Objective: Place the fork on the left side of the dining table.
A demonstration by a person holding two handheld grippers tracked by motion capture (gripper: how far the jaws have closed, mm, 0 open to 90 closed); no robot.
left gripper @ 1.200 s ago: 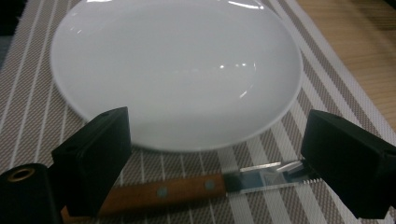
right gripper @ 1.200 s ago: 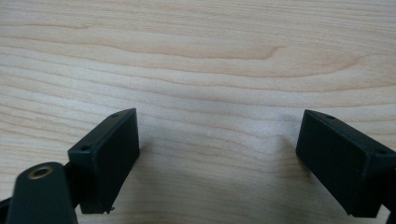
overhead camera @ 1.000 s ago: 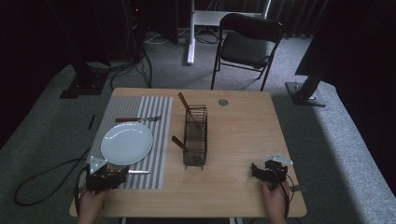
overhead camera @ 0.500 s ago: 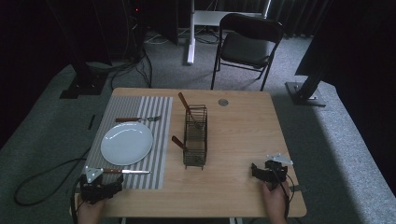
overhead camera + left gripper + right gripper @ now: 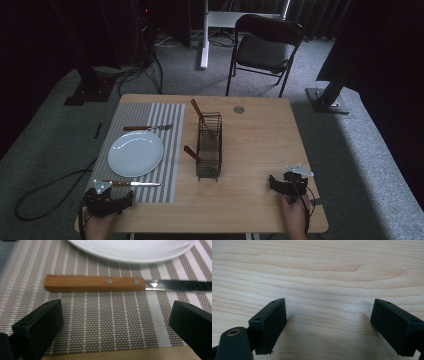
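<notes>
From the high view I have the pale wooden rectangular table (image 5: 260, 150) in front of me, with a dark folding chair (image 5: 265, 47) standing on the grey carpet beyond its far edge. On the table's left half lies the grey-and-white striped woven placemat (image 5: 150, 122), and on it sits the round white plate (image 5: 135, 153). Near the table's middle stands the dark wire cutlery basket (image 5: 209, 145), with two brown wooden handles sticking out of it, one at the far end and one at the near left side. Beyond the plate on the mat lies a wooden-handled fork (image 5: 148, 127); on my side of the plate lies the wooden-handled knife (image 5: 131, 183), its blade pointing toward the basket. A small round grey disc (image 5: 239, 109) sits near the table's far edge. My left gripper (image 5: 106, 204) rests at the near left corner, just on my side of the knife; in the left gripper view its jaws are spread wide with nothing between them, the knife (image 5: 95, 283) lying crosswise just ahead of them and the plate's rim (image 5: 130, 251) past it. My right gripper (image 5: 286, 184) rests at the near right, well apart from the basket; in the right gripper view its jaws stand wide apart over bare wood (image 5: 324, 277).
</notes>
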